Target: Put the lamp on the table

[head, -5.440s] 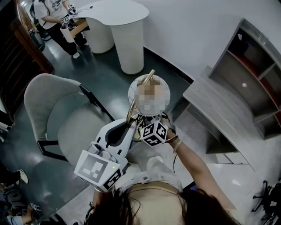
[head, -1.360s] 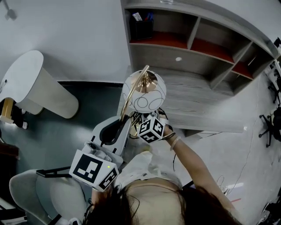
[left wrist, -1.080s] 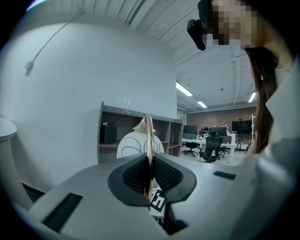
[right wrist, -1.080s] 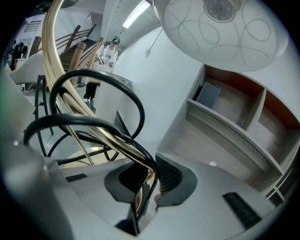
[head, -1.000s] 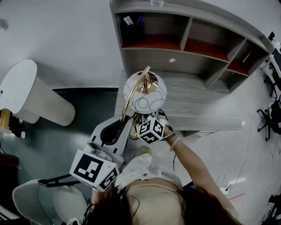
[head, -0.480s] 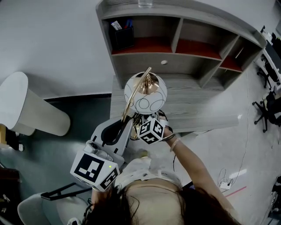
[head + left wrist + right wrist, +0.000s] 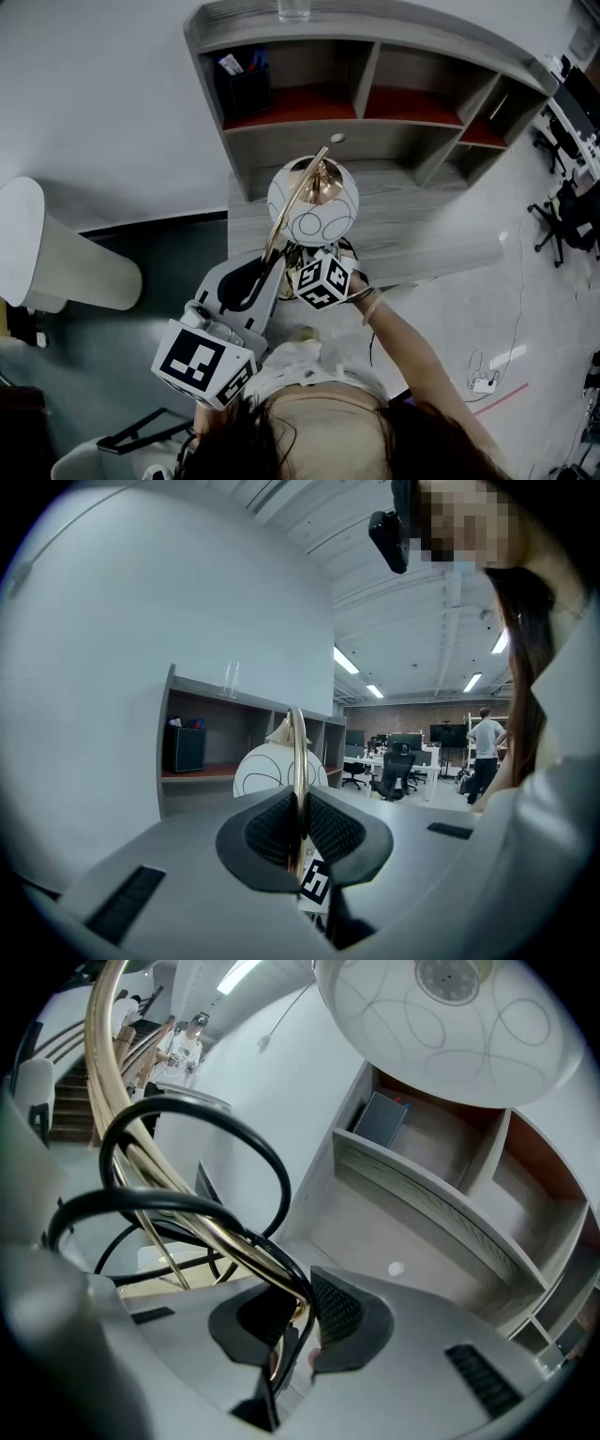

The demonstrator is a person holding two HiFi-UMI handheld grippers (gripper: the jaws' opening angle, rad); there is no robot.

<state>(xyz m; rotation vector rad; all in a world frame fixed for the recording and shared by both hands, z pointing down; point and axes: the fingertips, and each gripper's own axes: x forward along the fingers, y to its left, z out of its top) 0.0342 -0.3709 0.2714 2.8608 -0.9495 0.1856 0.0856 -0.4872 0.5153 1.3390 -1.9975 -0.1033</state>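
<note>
Left tongs (image 7: pixel 298 834): jaws closed on the lamp's gold rod (image 7: pixel 297 752), which stands edge-on between the ribbed pads and rises in an arc above them.

Right tongs (image 7: pixel 293 1321): jaws nearly together, pinching the same gold rod low down. A black cable (image 7: pixel 221 1117) runs in alongside it and loops loosely above the jaws. The marker cube on these tongs sits just under the globe in the head view.

Lamp (image 7: pixel 312 204): held by both tongs and not set down. Its white globe (image 7: pixel 450 1012) has thin circle lines and hangs at the top of the arc, out beyond both pairs of jaws. In the head view the globe overlaps the near part of the worktop.

Worktop (image 7: pixel 427 225): grey wood grain, straight ahead of the tongs. A small white disc (image 7: pixel 397 1268) lies near its back edge.

Shelf (image 7: pixel 394 70): rises behind the worktop, grey with reddish-brown floors in its compartments.
- The left compartment holds a dark pot (image 7: pixel 246 89) with small items sticking out.
- A clear glass (image 7: pixel 293 9) stands on top of the shelf.

Beyond:
- A white rounded counter (image 7: pixel 56 253) stands at the left over dark floor.
- Office chairs (image 7: pixel 561 202) are at the far right.
- A person (image 7: pixel 486 741) stands far back in the office in the left gripper view.
</note>
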